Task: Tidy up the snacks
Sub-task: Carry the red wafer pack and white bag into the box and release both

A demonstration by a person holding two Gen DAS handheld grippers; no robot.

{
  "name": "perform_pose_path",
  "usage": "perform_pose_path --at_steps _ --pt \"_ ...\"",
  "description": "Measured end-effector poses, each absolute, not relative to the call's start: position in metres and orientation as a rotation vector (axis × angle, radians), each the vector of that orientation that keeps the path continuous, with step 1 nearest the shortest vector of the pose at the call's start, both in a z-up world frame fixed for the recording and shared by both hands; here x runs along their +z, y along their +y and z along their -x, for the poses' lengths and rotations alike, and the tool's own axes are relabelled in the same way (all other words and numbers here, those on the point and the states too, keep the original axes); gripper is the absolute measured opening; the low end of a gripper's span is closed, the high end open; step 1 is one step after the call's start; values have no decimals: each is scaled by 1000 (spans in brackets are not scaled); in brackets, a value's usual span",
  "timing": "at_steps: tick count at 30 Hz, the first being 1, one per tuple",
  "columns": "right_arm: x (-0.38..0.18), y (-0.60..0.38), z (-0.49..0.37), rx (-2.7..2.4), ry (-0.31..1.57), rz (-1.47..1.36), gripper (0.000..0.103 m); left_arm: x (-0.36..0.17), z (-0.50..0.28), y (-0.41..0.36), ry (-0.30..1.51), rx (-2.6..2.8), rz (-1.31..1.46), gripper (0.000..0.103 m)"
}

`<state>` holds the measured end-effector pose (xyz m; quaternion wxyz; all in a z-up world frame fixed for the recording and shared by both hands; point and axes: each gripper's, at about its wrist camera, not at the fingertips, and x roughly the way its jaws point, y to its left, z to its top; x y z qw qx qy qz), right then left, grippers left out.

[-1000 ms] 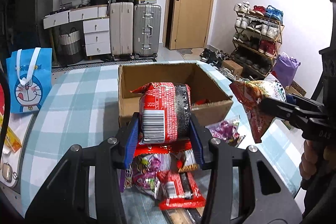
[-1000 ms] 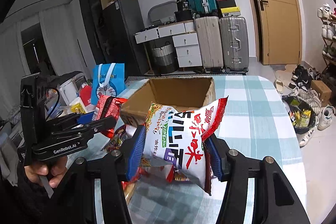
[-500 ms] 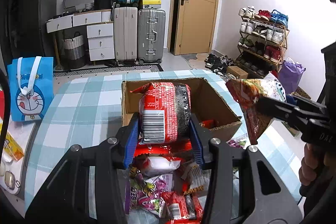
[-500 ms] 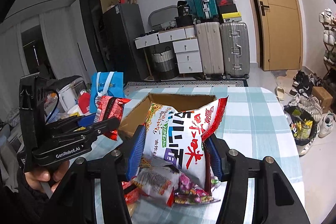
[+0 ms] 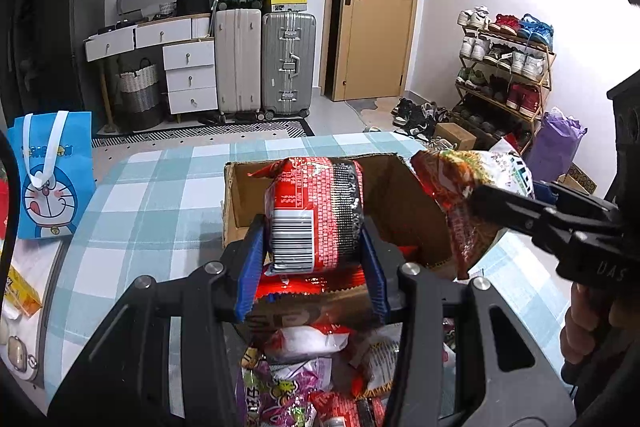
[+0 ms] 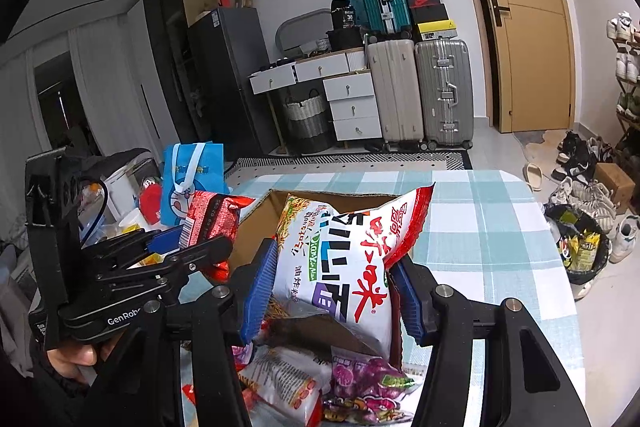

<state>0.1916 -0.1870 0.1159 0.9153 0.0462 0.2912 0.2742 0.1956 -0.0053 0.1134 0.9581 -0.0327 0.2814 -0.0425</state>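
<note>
My left gripper (image 5: 312,247) is shut on a red and black snack pack (image 5: 316,215) and holds it over the near edge of the open cardboard box (image 5: 404,195). My right gripper (image 6: 332,291) is shut on a white and red noodle bag (image 6: 344,255), held just in front of the box (image 6: 256,227). The noodle bag also shows at the right in the left wrist view (image 5: 472,179). The red pack shows at the left in the right wrist view (image 6: 212,219). Several loose snack packs (image 5: 304,367) lie on the checked tablecloth below both grippers.
A blue cartoon bag (image 5: 48,179) stands at the table's left edge. A yellow box (image 5: 20,295) lies at the left. Suitcases (image 5: 264,63), drawers and a shoe rack (image 5: 504,67) stand beyond the table. A bin (image 6: 580,251) sits on the floor to the right.
Both grippers have risen and moved forward toward the box with their packs still held. The box now sits closer and lower in both views.
</note>
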Motion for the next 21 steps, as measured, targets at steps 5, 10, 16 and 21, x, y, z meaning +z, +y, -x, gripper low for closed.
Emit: perform_pose_path --at_steps 5,10,16,21 --pt "111 -184 -200 561 609 -95 55 108 -215 -2 574 -76 64 42" --pt "109 -176 -209 560 622 -85 55 98 -236 3 585 -62 69 42" --pt "104 -163 -218 548 627 -54 55 84 -256 5 609 -58 59 42" --pt "94 -150 -227 552 652 -20 55 72 -270 1 631 -62 40 42"
